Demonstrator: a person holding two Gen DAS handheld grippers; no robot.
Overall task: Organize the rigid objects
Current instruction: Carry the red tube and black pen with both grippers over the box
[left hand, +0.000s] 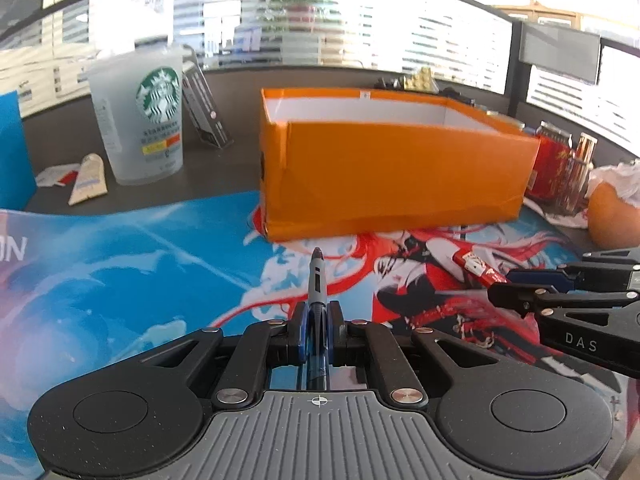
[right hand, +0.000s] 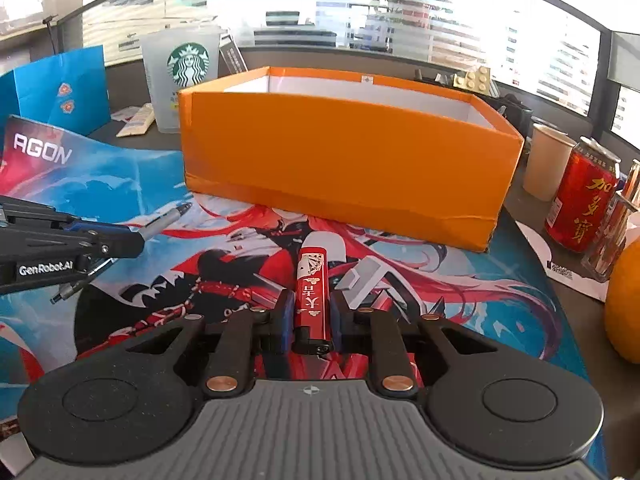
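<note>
An open orange box (left hand: pixel 392 172) (right hand: pixel 340 160) stands on the printed desk mat, white inside. My left gripper (left hand: pixel 318 320) is shut on a grey and blue pen (left hand: pixel 317 280) that points toward the box; it also shows in the right wrist view (right hand: pixel 164 218) at the left. My right gripper (right hand: pixel 311 316) is shut on a red lighter (right hand: pixel 311 292) with card and character prints, held just above the mat in front of the box. The lighter (left hand: pixel 478 266) and right gripper (left hand: pixel 516 292) show at the right of the left wrist view.
A Starbucks cup (left hand: pixel 140 116) (right hand: pixel 182 76) and a blue bag (right hand: pixel 64 88) stand behind on the left. A red can (right hand: pixel 582 196), a paper cup (right hand: pixel 546 164) and an orange fruit (right hand: pixel 624 304) sit at the right. The mat (left hand: pixel 120 272) covers the desk front.
</note>
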